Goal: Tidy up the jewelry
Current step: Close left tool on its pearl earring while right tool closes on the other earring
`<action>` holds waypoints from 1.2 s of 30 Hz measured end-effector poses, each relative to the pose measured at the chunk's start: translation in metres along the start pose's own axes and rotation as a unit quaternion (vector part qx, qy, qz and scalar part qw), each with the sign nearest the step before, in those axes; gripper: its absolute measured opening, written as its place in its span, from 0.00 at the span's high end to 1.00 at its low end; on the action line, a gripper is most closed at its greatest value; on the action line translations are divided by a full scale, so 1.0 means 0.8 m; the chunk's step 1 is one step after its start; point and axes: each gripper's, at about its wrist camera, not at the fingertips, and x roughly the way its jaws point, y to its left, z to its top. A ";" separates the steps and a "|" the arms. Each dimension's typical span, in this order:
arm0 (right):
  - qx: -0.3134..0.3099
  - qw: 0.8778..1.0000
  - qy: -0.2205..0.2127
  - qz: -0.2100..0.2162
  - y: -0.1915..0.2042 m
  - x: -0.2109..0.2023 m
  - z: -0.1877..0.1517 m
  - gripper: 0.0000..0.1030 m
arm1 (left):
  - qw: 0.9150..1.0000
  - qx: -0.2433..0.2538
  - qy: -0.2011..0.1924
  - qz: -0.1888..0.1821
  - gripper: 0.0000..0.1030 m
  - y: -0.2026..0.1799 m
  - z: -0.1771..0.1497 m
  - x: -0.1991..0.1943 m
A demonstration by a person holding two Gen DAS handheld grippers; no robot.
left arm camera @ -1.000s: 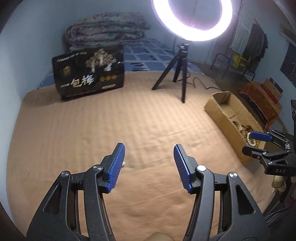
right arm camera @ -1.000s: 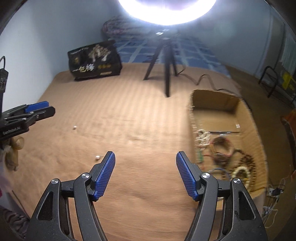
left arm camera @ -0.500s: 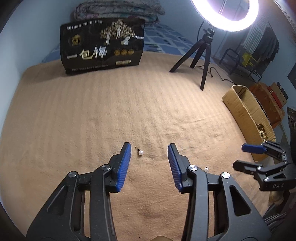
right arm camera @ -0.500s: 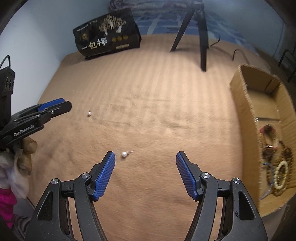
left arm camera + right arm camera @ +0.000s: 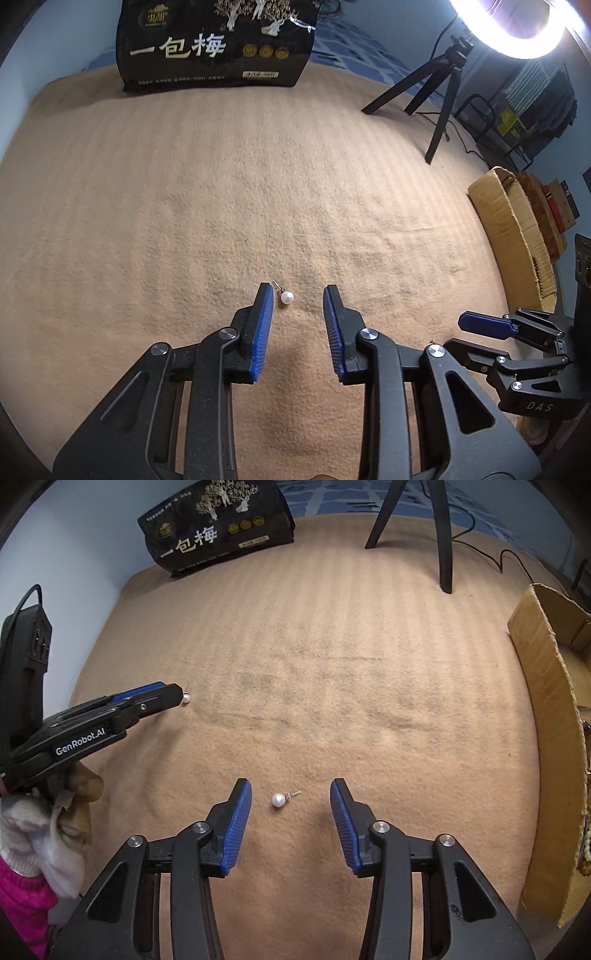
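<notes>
Two pearl stud earrings lie well apart on the tan blanket (image 5: 184, 206), and each gripper is lined up on its own one. In the left wrist view the left earring (image 5: 286, 297) sits between the blue pads of the left gripper (image 5: 297, 295), off-centre and just beside the left pad, its thin post running up and to the left toward that pad's tip. The jaws have just been closing; the pads are not pressing the pearl, so nothing is gripped. In the right wrist view the right earring (image 5: 278, 799) lies between the pads of the right gripper (image 5: 291, 794), slightly nearer the left pad, with its post pointing right and a little upward, roughly across the gap. These jaws have also just been closing and stand wider, clear of the pearl on both sides. Each earring is plainly the nearer gripper's job. The cardboard box (image 5: 546, 716), where other jewelry shows at the edge, stands to the right, closer to the right gripper, so the left earring probably has the longer carry.
</notes>
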 end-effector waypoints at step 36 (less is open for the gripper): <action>-0.038 0.998 0.024 -0.041 0.046 0.050 -0.004 0.93 | 0.999 0.010 0.014 0.031 0.92 0.004 0.002 0.028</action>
